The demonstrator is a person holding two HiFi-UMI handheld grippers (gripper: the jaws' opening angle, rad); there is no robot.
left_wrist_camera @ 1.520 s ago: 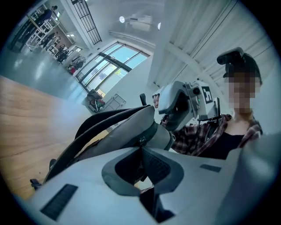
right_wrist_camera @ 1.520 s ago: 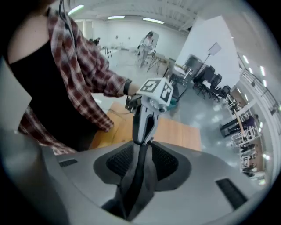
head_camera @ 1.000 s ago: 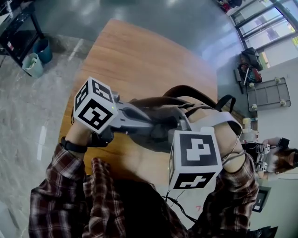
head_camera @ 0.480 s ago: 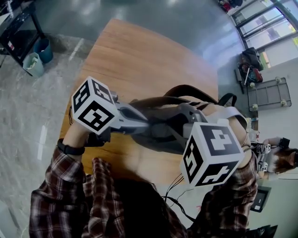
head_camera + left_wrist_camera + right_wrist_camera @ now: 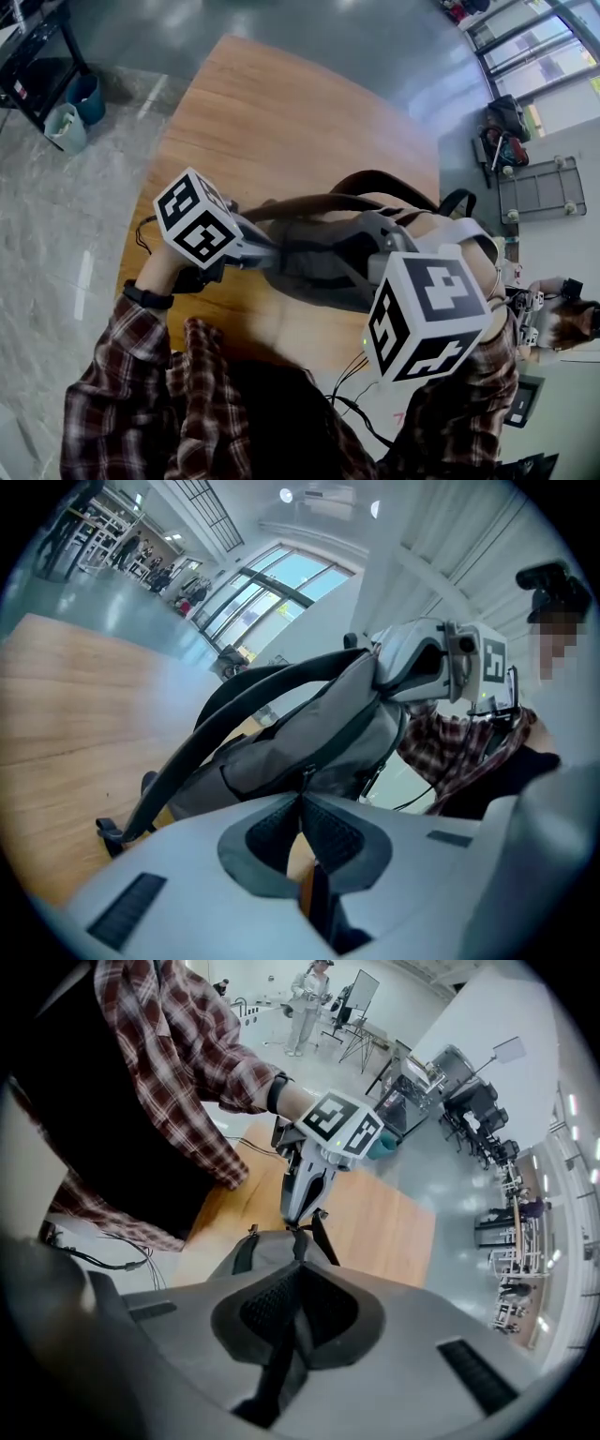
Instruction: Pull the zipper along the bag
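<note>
Toward the near right corner of the wooden table (image 5: 272, 112) lies the grey bag (image 5: 314, 272), slumped on its side with its dark shoulder straps (image 5: 375, 178) arching over the far side. At the bag's left end, the left gripper (image 5: 302, 797) is clenched, its pads pinched together on the small zipper pull (image 5: 305, 776) at their tips. From the bag's other end, the right gripper (image 5: 298, 1269) is also clamped tight, and a dark strap (image 5: 296, 1241) of the bag runs between its pads. Compared with a second ago, the left gripper has drawn back toward the table's left edge. The right gripper has shifted toward the right edge, its marker cube (image 5: 427, 314) has turned, and its jaws have closed down onto the strap.
</note>
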